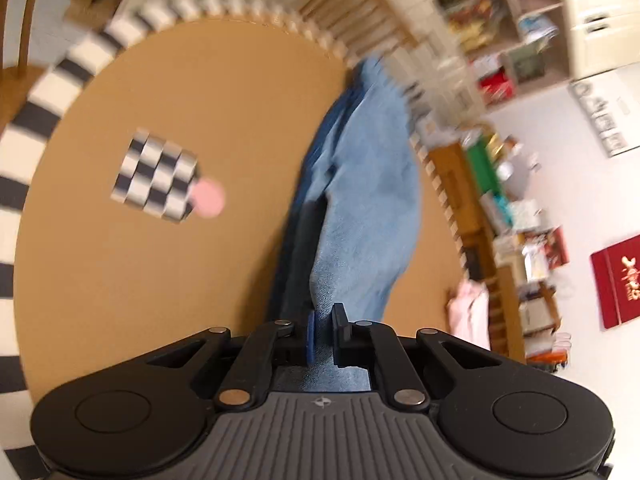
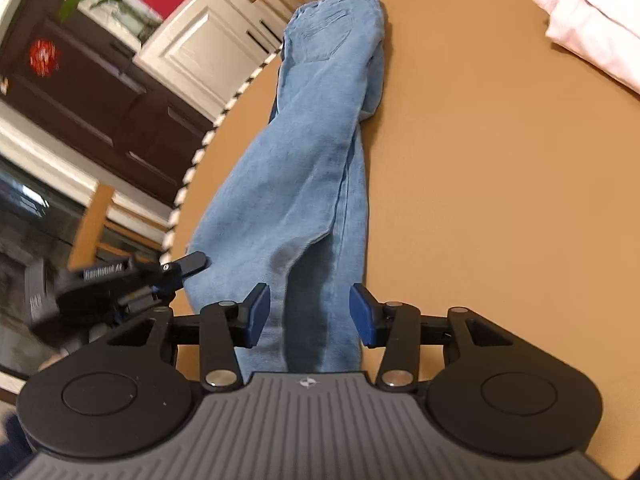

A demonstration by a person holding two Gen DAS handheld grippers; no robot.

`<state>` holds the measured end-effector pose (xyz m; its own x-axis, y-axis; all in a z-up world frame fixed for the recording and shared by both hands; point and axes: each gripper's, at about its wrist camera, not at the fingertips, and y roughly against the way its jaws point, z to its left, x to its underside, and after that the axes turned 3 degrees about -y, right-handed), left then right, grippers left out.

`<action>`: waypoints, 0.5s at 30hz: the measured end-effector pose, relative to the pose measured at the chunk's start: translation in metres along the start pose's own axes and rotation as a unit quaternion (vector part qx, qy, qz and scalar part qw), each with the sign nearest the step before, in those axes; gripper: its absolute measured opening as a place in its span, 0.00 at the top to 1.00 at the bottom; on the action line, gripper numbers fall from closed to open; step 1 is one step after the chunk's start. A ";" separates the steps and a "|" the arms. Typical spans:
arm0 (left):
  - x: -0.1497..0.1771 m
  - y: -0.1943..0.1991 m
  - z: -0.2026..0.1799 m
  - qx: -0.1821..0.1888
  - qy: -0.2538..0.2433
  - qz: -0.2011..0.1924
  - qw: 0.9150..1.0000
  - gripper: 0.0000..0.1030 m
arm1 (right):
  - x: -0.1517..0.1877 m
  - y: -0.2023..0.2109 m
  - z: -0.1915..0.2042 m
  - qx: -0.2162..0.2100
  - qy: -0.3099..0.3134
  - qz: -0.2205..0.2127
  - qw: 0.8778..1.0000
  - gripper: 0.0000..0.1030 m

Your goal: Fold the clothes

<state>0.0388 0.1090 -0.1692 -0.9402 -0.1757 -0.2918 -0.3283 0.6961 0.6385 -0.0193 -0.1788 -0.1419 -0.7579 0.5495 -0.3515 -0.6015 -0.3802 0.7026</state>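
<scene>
Jeans [image 2: 312, 152] are laid long on the round table [image 2: 500, 200], from 12 o'clock down to 6 o'clock in the right wrist view, with a pink cloth [image 2: 592, 28] at 2 o'clock. The left gripper [image 1: 324, 328] is clenched on the denim hem, while the right gripper [image 2: 310, 314] is released with the cloth between its parted jaws. The hem is best kept pinched tight and carried straight to the waist; no boxes or baskets are seen.
</scene>
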 end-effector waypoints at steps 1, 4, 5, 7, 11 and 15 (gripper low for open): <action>-0.002 -0.004 0.002 -0.007 -0.001 0.014 1.000 0.92 | 0.003 -0.003 0.001 0.002 0.004 0.003 1.000 0.57; -0.002 -0.009 0.000 -0.013 -0.010 0.022 1.000 0.91 | 0.009 -0.014 -0.006 -0.043 -0.033 0.017 0.998 0.59; -0.002 -0.010 0.000 -0.017 -0.009 0.022 1.000 0.91 | 0.009 -0.018 -0.011 -0.065 -0.054 0.017 0.996 0.59; -0.003 -0.014 0.002 -0.030 -0.012 0.024 0.999 0.90 | 0.008 -0.028 -0.030 -0.111 -0.112 0.015 0.987 0.59; 0.001 -0.016 0.008 -0.039 -0.007 0.028 0.999 0.89 | 0.006 -0.050 -0.062 -0.189 -0.184 0.027 0.964 0.51; 0.003 -0.018 0.012 -0.048 -0.003 0.032 0.998 0.88 | 0.007 -0.076 -0.065 -0.217 -0.164 0.052 0.961 0.53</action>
<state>0.0431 0.1044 -0.1895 -0.9589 -0.1286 -0.2528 -0.2754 0.6352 0.7215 0.0045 -0.1945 -0.2377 -0.7426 0.6691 -0.0298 -0.6288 -0.6812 0.3749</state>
